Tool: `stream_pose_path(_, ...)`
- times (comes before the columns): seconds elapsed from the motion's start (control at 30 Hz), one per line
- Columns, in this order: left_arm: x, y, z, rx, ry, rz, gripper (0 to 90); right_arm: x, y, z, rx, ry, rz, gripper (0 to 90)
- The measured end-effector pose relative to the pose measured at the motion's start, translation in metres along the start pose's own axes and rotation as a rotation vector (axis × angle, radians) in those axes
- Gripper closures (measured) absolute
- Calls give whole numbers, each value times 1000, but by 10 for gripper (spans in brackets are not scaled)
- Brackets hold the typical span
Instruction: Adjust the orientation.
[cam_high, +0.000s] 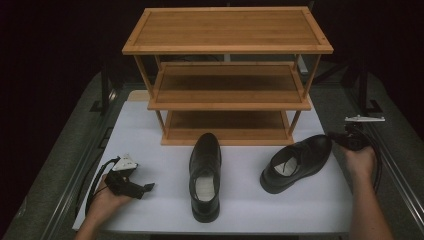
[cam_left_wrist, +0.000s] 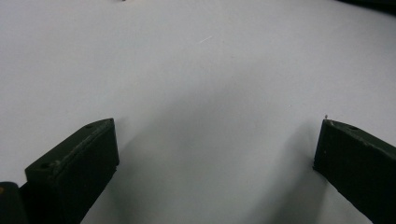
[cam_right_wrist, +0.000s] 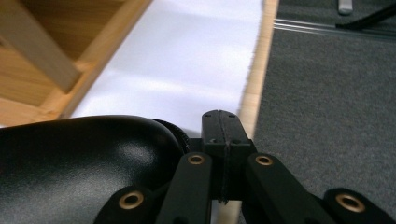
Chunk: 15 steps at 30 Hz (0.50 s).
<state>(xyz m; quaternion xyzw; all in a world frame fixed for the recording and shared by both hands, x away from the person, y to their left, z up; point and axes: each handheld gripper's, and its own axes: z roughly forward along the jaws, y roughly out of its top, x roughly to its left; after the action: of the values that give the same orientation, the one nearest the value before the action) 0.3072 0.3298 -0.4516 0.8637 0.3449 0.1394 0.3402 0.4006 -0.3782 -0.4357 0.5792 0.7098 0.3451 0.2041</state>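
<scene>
Two black leather shoes lie on a white sheet (cam_high: 150, 145) in front of a three-tier wooden rack (cam_high: 227, 30). The left shoe (cam_high: 205, 170) points its toe at the rack's bottom shelf. The right shoe (cam_high: 300, 160) lies at an angle, toe toward the back right. My right gripper (cam_high: 337, 138) sits right at that toe. In the right gripper view its jaws are pressed together (cam_right_wrist: 224, 119), with the shoe's glossy toe (cam_right_wrist: 70, 158) touching their left side. My left gripper (cam_high: 146, 187) rests low at the sheet's front left, open over bare sheet (cam_left_wrist: 218, 123).
The rack's leg and bottom shelf (cam_right_wrist: 46, 60) stand close behind the right shoe. The sheet's right edge and a wooden board edge (cam_right_wrist: 254, 84) run just past my right gripper, and grey carpet-like surface (cam_right_wrist: 327, 93) lies beyond. Metal rails (cam_high: 75, 170) flank the table.
</scene>
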Motion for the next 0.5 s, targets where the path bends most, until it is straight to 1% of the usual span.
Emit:
stream_pose_path(0.03,0,0,0,0,0,0,0,6,0,0,-4,15,-15,900)
stream_pose_path(0.07,0,0,0,0,0,0,0,9,-1,0,-2,24,-15,900)
stream_pose_path(0.17,0,0,0,0,0,0,0,18,-2,0,-8,35,-33,900)
stream_pose_path(0.2,0,0,0,0,0,0,0,18,-2,0,-8,35,-33,900)
stream_pose_path(0.23,0,0,0,-2,0,0,0,24,-4,1,-4,54,-38,900)
stream_pose_path(0.3,0,0,0,-2,0,0,0,29,-5,2,-2,59,-50,900)
stream_pose_path(0.33,0,0,0,-2,0,0,0,29,-5,2,-2,59,-50,900)
stream_pose_path(0.37,0,0,0,-2,0,0,0,35,-6,2,-7,75,-52,900)
stream_pose_path(0.4,0,0,0,-2,0,0,0,35,-6,2,-7,75,-52,900)
stream_pose_path(0.43,0,0,0,-2,0,0,0,41,-7,2,-9,84,-64,900)
stream_pose_path(0.47,0,0,0,-3,1,0,0,41,-7,2,-9,84,-64,900)
stream_pose_path(0.5,0,0,0,-3,1,1,0,45,-8,2,-10,87,-71,900)
